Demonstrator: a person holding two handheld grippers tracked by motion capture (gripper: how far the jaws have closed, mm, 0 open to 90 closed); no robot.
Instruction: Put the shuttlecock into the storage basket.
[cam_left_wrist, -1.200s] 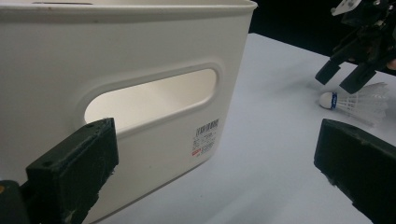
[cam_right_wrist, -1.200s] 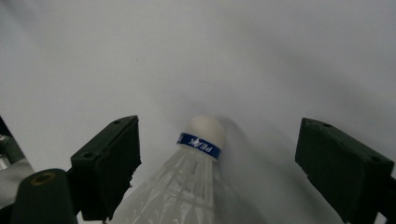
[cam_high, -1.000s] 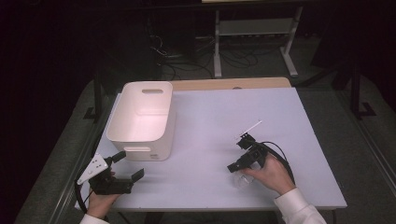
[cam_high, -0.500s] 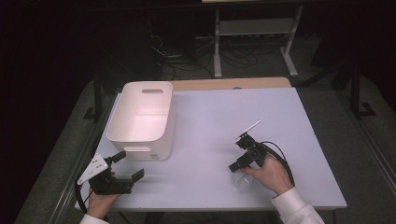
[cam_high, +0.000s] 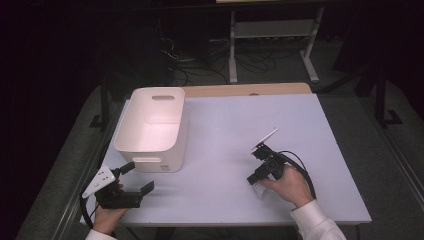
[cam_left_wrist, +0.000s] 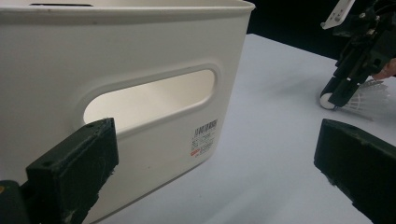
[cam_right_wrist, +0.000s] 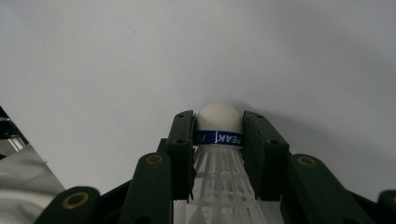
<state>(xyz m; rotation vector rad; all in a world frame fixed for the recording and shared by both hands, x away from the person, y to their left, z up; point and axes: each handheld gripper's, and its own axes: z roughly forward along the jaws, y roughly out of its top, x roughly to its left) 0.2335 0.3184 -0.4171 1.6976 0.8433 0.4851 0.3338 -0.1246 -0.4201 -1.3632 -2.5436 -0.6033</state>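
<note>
Right gripper view: R gripper (cam_right_wrist: 218, 140) jaws just closed, clamped on shuttlecock (cam_right_wrist: 219, 128) cork, low over table (cam_high: 225, 130) | L gripper (cam_high: 134, 177) open, idle by bin (cam_high: 150, 122) | step: pickup | next: lift, prob carry to bin

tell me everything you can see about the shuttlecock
The shuttlecock is white, with a rounded, cork-like nose, a blue band printed with white letters, and a plastic-looking lattice skirt. The right gripper has just closed its jaws on it, and the pads now press the band from both sides. The nose points away from the gripper's camera, the skirt back between the jaws. In the left gripper view it lies low on the pale table, at the near right, away from the white bin.
</note>
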